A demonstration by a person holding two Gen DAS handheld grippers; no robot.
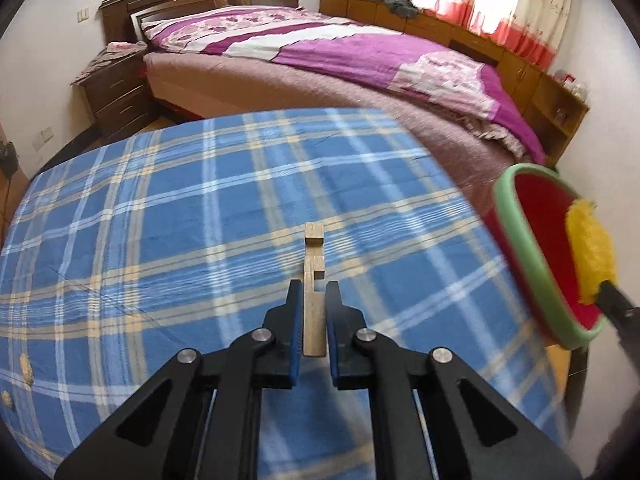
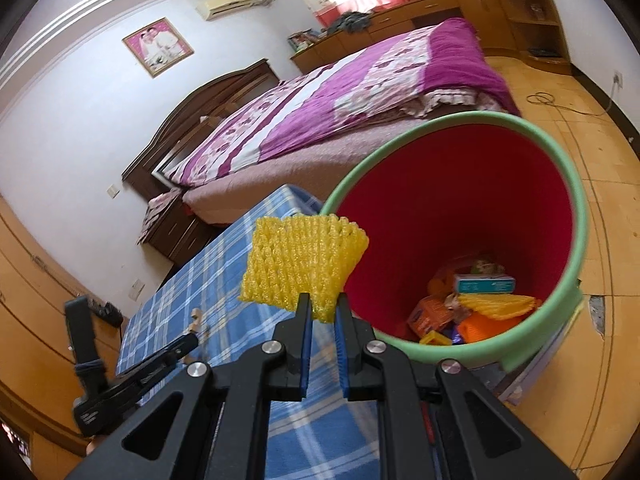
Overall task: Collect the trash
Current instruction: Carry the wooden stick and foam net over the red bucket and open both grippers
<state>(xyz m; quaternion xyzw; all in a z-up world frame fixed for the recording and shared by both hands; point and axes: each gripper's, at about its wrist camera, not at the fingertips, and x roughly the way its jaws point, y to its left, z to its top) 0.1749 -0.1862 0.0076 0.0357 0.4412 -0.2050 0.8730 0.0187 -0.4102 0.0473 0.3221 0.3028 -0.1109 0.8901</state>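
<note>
My left gripper (image 1: 314,292) is shut on a notched wooden piece (image 1: 313,280) and holds it above the blue plaid table cloth (image 1: 160,220). My right gripper (image 2: 322,304) is shut on a yellow foam net (image 2: 300,266) and holds it beside the rim of the red bin with a green rim (image 2: 576,240). The bin holds several pieces of trash, among them an orange box (image 2: 430,314) and another yellow net (image 2: 498,306). In the left wrist view the bin (image 1: 520,240) and the net (image 1: 590,252) show at the right edge.
A bed with a purple quilt (image 1: 360,52) stands behind the table. A dark nightstand (image 1: 114,88) is at its left. Wooden cabinets (image 1: 552,92) line the window wall. A cable (image 2: 560,106) lies on the tiled floor. Small crumbs (image 1: 26,368) lie on the cloth's left edge.
</note>
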